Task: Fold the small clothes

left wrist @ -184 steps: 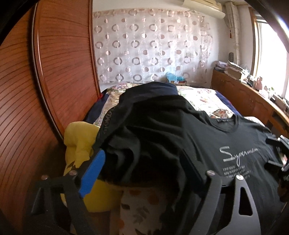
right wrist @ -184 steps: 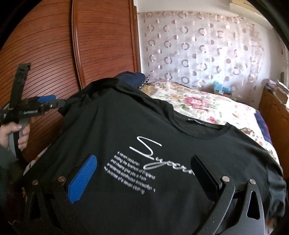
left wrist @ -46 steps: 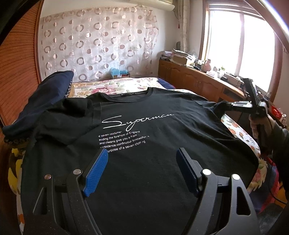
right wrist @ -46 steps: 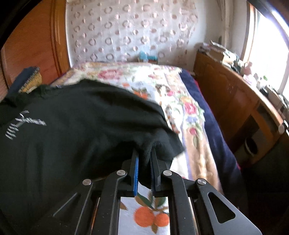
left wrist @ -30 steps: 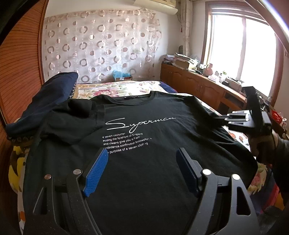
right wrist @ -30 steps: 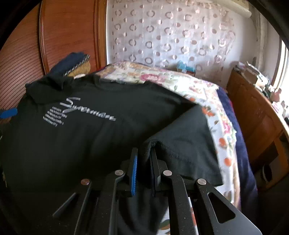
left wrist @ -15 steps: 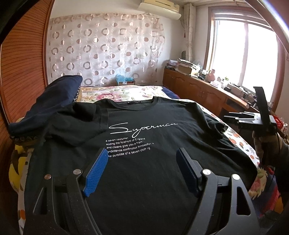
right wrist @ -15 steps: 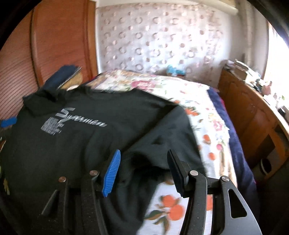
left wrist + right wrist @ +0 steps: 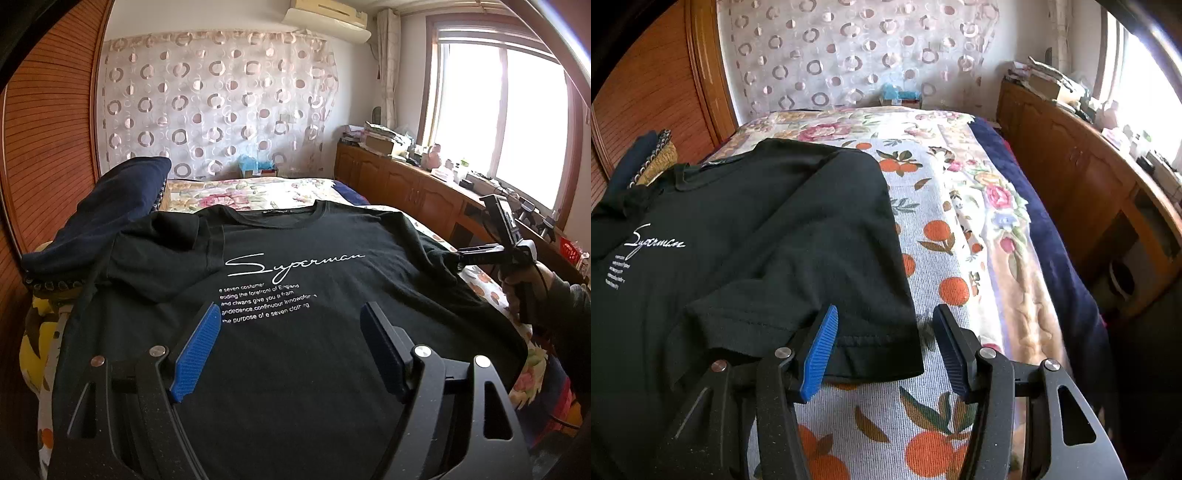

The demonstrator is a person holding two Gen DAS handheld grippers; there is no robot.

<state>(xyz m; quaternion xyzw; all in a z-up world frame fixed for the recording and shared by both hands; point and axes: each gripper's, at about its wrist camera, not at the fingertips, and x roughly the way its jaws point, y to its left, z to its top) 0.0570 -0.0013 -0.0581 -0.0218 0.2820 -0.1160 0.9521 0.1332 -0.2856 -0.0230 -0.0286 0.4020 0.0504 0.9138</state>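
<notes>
T-shirt (image 9: 295, 332), black, lies chest-up on the floral bedspread (image 9: 945, 236), collar away from me, long axis running from my grippers toward the curtain. My left gripper (image 9: 290, 350) hovers over the hem, jaws wide apart and empty. My right gripper (image 9: 886, 345) has just been narrowing slightly, yet its jaws stand apart, pressing nothing; the right sleeve (image 9: 820, 314) lies between and just left of them, nearer this hand. Chest print reads "Superman", with small lines below including "the purpose of e seven".

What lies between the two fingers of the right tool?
In the right wrist view, the black T-shirt's sleeve hem and orange-print bedspread lie inside the open right tool.
</notes>
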